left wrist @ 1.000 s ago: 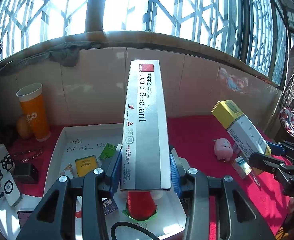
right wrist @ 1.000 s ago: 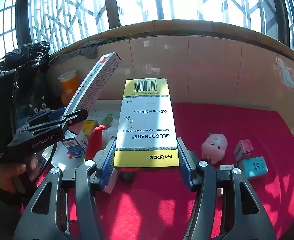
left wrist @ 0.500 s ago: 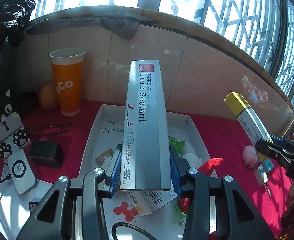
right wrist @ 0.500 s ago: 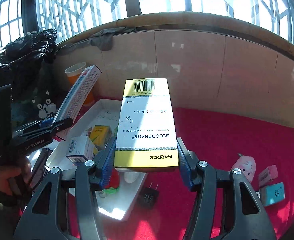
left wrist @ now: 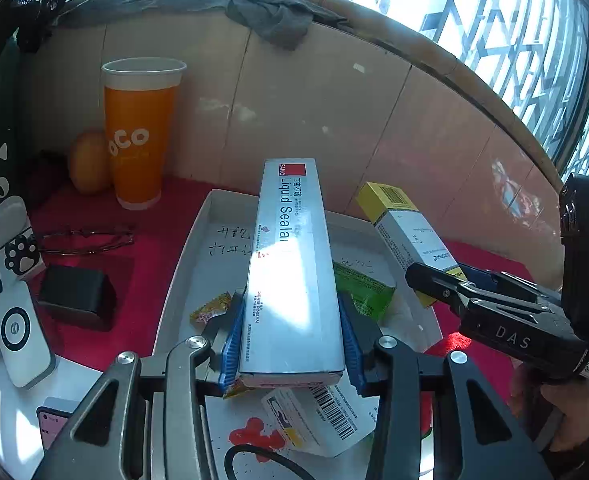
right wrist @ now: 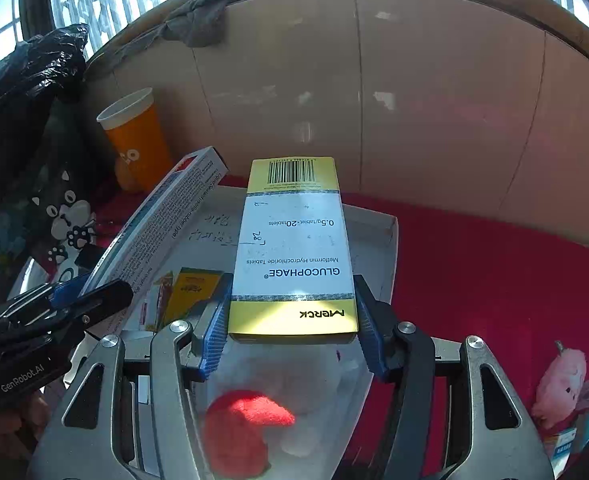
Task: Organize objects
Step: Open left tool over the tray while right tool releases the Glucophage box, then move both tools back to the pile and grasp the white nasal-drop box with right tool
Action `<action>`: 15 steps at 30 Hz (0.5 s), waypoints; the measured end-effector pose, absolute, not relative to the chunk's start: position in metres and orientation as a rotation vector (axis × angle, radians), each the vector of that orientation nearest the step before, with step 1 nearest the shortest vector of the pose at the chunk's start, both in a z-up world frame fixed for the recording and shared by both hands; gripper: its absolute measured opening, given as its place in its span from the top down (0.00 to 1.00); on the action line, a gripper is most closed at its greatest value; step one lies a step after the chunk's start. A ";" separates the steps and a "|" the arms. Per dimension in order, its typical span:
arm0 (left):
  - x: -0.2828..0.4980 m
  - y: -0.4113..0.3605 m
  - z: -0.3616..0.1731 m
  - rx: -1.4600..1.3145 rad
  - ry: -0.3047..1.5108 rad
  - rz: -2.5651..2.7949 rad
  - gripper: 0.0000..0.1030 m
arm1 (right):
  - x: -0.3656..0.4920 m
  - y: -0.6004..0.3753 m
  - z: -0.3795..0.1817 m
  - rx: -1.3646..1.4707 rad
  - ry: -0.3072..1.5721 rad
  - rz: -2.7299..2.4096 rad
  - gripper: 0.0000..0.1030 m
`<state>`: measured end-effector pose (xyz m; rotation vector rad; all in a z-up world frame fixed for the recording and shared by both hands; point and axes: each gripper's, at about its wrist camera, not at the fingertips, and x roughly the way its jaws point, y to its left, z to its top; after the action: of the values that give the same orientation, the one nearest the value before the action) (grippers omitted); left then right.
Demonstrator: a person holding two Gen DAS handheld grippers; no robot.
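My left gripper (left wrist: 290, 344) is shut on a long grey Liquid Sealant box (left wrist: 292, 272), held above the white tray (left wrist: 182, 256). My right gripper (right wrist: 292, 328) is shut on a yellow-and-white Glucophage box (right wrist: 292, 248), also above the tray (right wrist: 388, 248). In the left wrist view the Glucophage box (left wrist: 406, 232) and right gripper (left wrist: 434, 284) hang over the tray's right side. In the right wrist view the sealant box (right wrist: 162, 236) and left gripper (right wrist: 90, 296) are at left. The tray holds a green packet (left wrist: 364, 286), a yellow box (right wrist: 190, 292), a red plush (right wrist: 242, 432) and other small packets.
An orange paper cup (left wrist: 140, 132) and an orange fruit (left wrist: 88, 164) stand by the tiled wall at back left. Glasses (left wrist: 82, 238), a black box (left wrist: 76, 294) and a white device (left wrist: 18, 332) lie left of the tray. A pink plush (right wrist: 564, 376) and small boxes lie at right on red cloth.
Both grippers have moved left and forward over the white tray, each still holding its box. The right gripper has come close beside the left one.
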<state>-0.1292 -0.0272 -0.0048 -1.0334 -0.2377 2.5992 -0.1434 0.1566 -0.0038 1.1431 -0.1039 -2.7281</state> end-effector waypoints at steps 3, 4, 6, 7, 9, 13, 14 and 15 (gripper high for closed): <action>-0.129 -0.026 -0.005 -1.028 -0.227 2.633 0.30 | -0.143 0.156 -0.010 1.146 -0.125 -2.732 0.42; -0.127 -0.026 -0.004 -1.010 -0.224 2.652 0.11 | -0.142 0.157 -0.011 1.147 -0.128 -2.727 0.36; -0.122 -0.026 0.001 -0.974 -0.207 2.684 0.00 | -0.137 0.159 -0.012 1.129 -0.131 -2.733 0.13; -0.118 -0.026 0.004 -0.948 -0.202 2.703 0.00 | -0.133 0.161 -0.011 1.110 -0.133 -2.746 0.13; -0.112 -0.026 0.013 -0.897 -0.193 2.740 0.00 | -0.125 0.166 -0.008 1.083 -0.147 -2.764 0.12; -0.102 -0.023 0.027 -0.829 -0.176 2.782 0.00 | -0.109 0.175 -0.001 1.037 -0.197 -2.796 0.00; -0.100 -0.022 0.030 -0.818 -0.167 2.790 0.00 | -0.106 0.177 0.000 1.030 -0.200 -2.801 0.00; -0.099 -0.020 0.032 -0.809 -0.162 2.796 0.00 | -0.102 0.178 0.001 1.025 -0.201 -2.804 0.00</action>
<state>-0.0990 -0.0204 0.0319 -0.8092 -0.1616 2.7956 -0.1019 0.1778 0.0009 1.0250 -0.2012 -2.8044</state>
